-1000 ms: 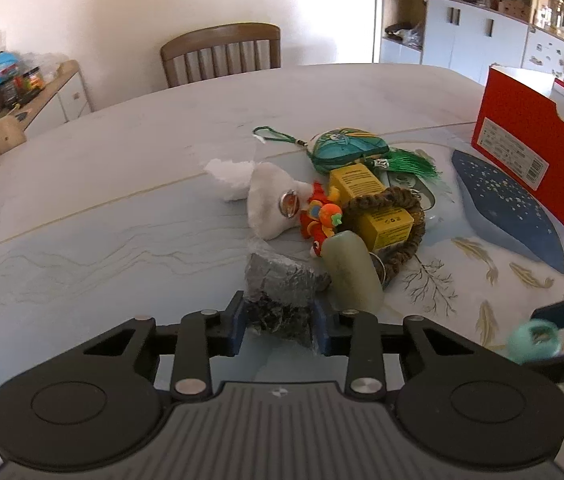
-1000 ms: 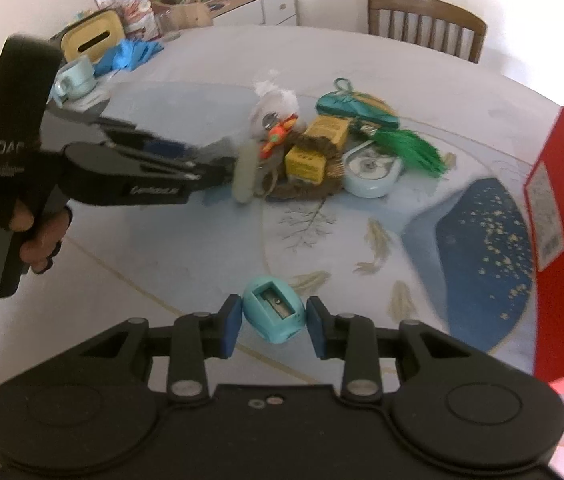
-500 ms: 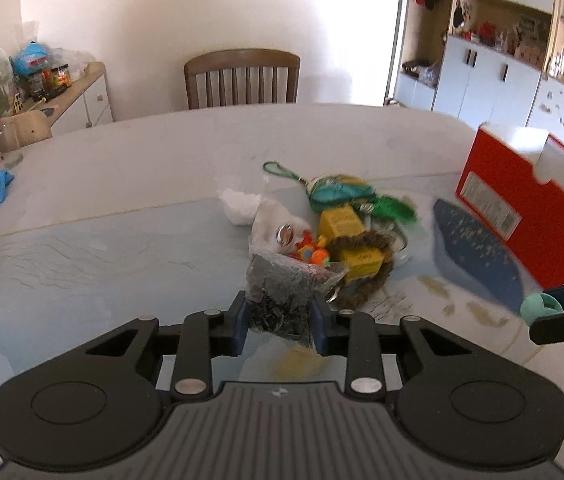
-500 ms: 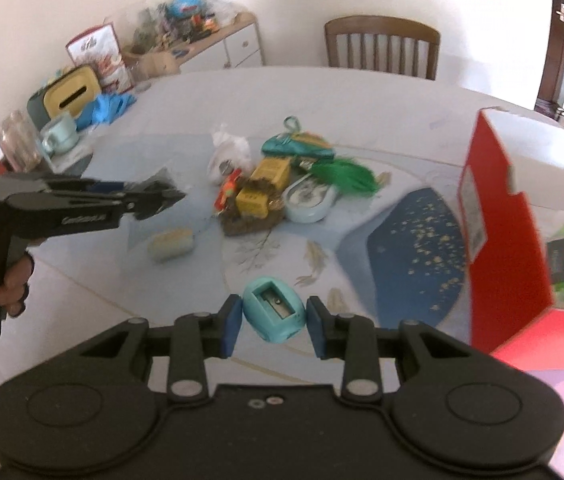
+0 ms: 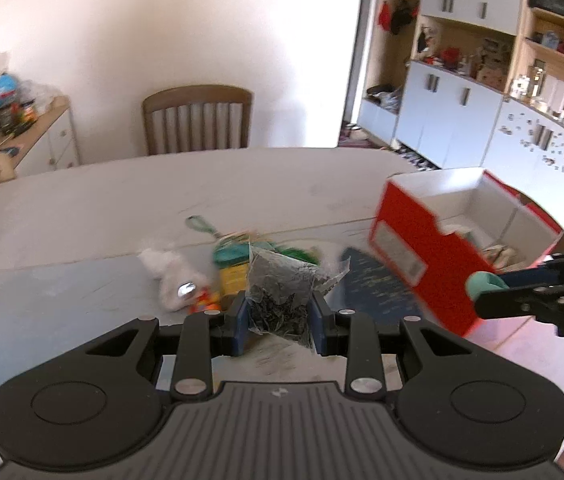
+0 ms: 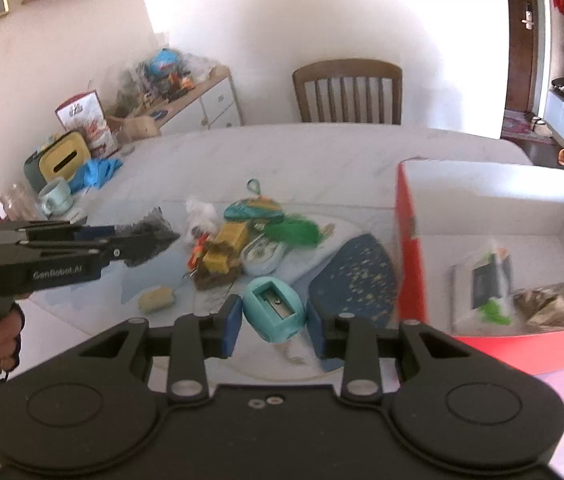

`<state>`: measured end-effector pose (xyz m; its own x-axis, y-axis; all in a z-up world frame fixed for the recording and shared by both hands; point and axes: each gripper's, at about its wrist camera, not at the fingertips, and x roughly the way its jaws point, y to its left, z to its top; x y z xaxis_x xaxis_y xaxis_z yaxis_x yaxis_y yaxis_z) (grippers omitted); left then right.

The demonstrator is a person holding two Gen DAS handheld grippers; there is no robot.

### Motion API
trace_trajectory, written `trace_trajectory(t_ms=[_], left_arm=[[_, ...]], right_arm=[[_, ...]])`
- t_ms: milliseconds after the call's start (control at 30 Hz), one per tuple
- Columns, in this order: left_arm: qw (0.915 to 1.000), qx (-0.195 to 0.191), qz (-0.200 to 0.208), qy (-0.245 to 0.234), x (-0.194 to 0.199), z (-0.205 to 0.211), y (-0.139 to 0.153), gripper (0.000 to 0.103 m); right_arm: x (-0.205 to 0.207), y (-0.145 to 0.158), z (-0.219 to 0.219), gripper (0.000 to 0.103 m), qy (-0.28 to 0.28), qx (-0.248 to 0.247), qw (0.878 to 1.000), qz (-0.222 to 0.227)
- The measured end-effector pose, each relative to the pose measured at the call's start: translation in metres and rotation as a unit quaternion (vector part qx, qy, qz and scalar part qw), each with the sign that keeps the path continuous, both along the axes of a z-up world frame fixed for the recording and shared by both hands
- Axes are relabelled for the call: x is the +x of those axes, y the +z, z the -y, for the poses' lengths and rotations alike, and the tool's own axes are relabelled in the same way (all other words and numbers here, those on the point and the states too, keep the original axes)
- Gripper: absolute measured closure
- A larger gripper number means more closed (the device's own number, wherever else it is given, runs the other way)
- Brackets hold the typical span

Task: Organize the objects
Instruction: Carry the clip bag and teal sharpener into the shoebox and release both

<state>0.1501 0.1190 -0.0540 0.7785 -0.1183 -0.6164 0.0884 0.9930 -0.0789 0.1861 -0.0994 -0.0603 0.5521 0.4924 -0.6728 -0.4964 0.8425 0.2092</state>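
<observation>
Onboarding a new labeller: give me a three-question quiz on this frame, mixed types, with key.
1. True or false: the left gripper has its jaws clamped on a clear bag of dark dried bits.
2. What does the right gripper hold? A) yellow carton B) teal pencil sharpener C) green tassel
3. Fill in: the red box on the table is lined in ____ inside.

Key: 1 true; 2 B, the teal pencil sharpener; 3 white.
</observation>
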Motion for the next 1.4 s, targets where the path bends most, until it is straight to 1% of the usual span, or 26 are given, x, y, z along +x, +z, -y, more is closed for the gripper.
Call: trace_trajectory(t_ms=[200, 367, 533, 700, 900, 1033, 1133, 1333, 1400], left_arm=[[0.9994, -0.006, 0.011, -0.032, 0.008, 0.045, 0.014, 0.073], [0.9980, -0.002, 0.010, -0.062, 0.020, 0.085, 0.018, 0.073], [0.9959, -0.001, 0.008, -0.091, 0.031, 0.126, 0.016, 0.073], [0.9928, 0.013, 0.003, -0.119, 0.045, 0.168, 0.011, 0.073], [0.9899, 0.023, -0.004, -0.140, 0.066, 0.207, 0.007, 0.073], [0.9885, 0.028, -0.010, -0.148, 0.085, 0.225, 0.006, 0.073], [0.9872, 0.039, -0.017, -0.154, 0.105, 0.240, 0.004, 0.073], [0.9859, 0.051, -0.030, -0.157, 0.144, 0.264, -0.002, 0.073], [0.9853, 0.054, -0.037, -0.158, 0.155, 0.270, -0.006, 0.073]], right_arm=[[0.005, 0.008, 0.031, 0.070, -0.022, 0.009, 1.000, 0.010], [0.011, 0.011, 0.062, 0.070, -0.042, 0.010, 0.999, 0.017], [0.020, 0.008, 0.097, 0.070, -0.064, 0.006, 0.998, 0.019], [0.031, 0.003, 0.128, 0.070, -0.083, 0.003, 0.996, 0.020], [0.048, -0.005, 0.165, 0.070, -0.101, -0.001, 0.995, 0.016], [0.063, -0.010, 0.178, 0.070, -0.102, -0.010, 0.995, 0.015], [0.075, -0.015, 0.185, 0.070, -0.100, -0.019, 0.995, 0.014], [0.106, -0.025, 0.193, 0.070, -0.099, -0.032, 0.995, 0.004], [0.115, -0.030, 0.192, 0.070, -0.092, -0.045, 0.995, 0.003]])
